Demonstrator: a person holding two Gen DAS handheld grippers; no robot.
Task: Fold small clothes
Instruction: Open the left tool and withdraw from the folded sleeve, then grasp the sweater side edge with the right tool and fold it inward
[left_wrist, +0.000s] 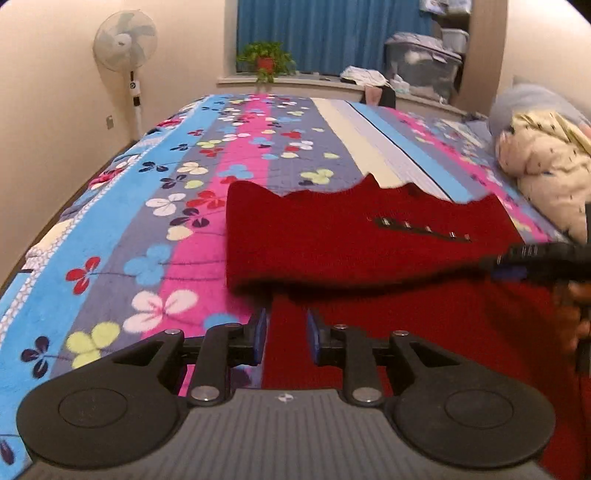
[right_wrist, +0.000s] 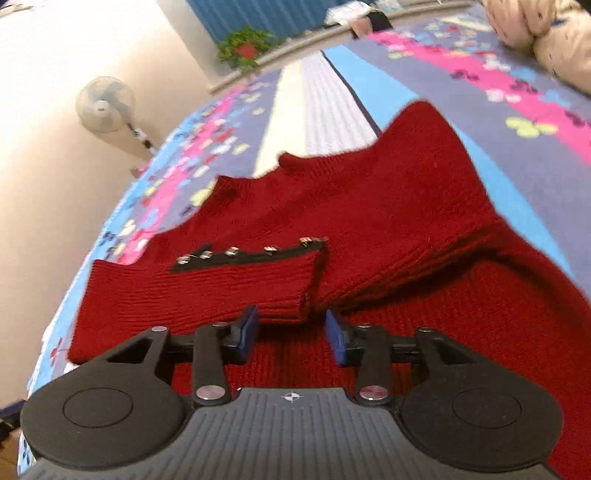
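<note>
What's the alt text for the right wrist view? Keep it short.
A red knit sweater lies partly folded on a floral bedspread, one sleeve with a black strip of silver buttons laid across it. The right gripper hovers just in front of the cuff, jaws apart, gripping nothing.

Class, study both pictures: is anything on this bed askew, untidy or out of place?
The red sweater is only part-folded: its far edge is wavy, and the cuff with the black buttoned strip lies crooked across it. A cream garment sits bunched on the bedspread.
</note>
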